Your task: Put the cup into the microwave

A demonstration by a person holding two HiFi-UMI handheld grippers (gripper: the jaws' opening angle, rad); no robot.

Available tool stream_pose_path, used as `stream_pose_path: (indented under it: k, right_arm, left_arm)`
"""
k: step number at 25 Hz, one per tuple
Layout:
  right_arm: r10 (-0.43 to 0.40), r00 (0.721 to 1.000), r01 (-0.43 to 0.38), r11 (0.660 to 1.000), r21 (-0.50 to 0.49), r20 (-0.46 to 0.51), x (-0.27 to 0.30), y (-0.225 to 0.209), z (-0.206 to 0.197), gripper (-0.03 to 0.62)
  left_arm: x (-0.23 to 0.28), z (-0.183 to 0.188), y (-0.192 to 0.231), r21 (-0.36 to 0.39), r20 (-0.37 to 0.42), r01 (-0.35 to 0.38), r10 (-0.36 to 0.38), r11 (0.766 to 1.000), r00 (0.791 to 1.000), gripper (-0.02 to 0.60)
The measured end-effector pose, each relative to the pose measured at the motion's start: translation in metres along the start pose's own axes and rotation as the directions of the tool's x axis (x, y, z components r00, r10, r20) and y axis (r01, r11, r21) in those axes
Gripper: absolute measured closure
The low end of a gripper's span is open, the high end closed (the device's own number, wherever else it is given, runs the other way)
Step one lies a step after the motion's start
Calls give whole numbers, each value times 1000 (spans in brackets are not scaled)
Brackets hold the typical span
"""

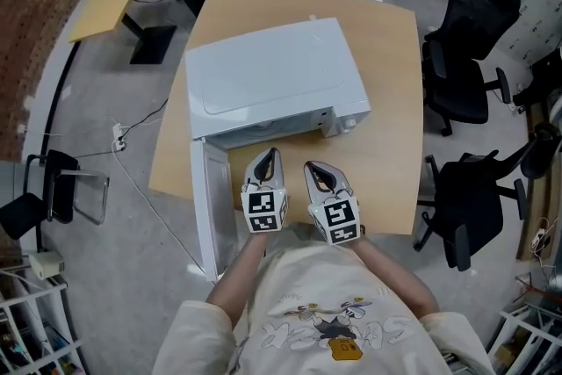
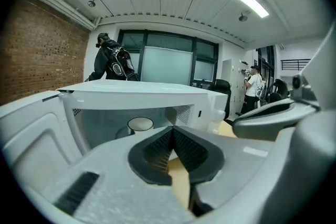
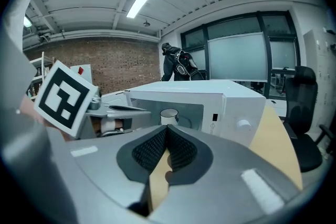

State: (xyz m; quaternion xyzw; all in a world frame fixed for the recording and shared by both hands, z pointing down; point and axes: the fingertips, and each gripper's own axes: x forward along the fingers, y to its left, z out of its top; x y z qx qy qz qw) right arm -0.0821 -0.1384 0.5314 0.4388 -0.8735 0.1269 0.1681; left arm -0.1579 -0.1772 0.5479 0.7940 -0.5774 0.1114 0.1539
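A white microwave (image 1: 272,75) stands on the wooden table (image 1: 386,48) with its door (image 1: 211,206) swung open toward me on the left. Inside the cavity sits a white cup (image 2: 140,124), upright, also visible as the cup (image 3: 169,114) in the right gripper view. My left gripper (image 1: 268,155) hangs just in front of the open cavity, its jaws shut with nothing between them (image 2: 172,128). Beside it, my right gripper (image 1: 316,167) is level with it, and its jaws also meet, empty (image 3: 166,128). Neither gripper touches the cup.
Two black office chairs (image 1: 465,66) (image 1: 474,198) stand right of the table. A power cable (image 1: 132,180) runs across the floor on the left. A person in black (image 2: 110,63) stands beyond the microwave, another person (image 2: 254,86) far right.
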Motion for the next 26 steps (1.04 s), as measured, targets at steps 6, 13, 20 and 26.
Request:
stream_pose_path:
  k: [6, 13, 20, 26]
  right_arm:
    - [-10, 1000, 10, 999, 37, -8, -24, 4, -14, 589]
    - [-6, 1000, 6, 999, 41, 1, -41, 7, -19, 589]
    - [4, 1000, -4, 998, 55, -4, -49, 8, -29, 589]
    - [7, 1000, -7, 998, 61, -5, -51, 5, -29, 589]
  left_arm:
    - [-44, -6, -55, -17, -20, 98, -99, 995, 995, 577]
    - [-67, -25, -90, 7, -62, 166, -165, 986, 984, 577]
    - [-70, -28, -108, 18, -73, 195, -194, 981, 978, 577]
    - [-72, -30, -107, 24, -80, 185, -183, 982, 980, 577]
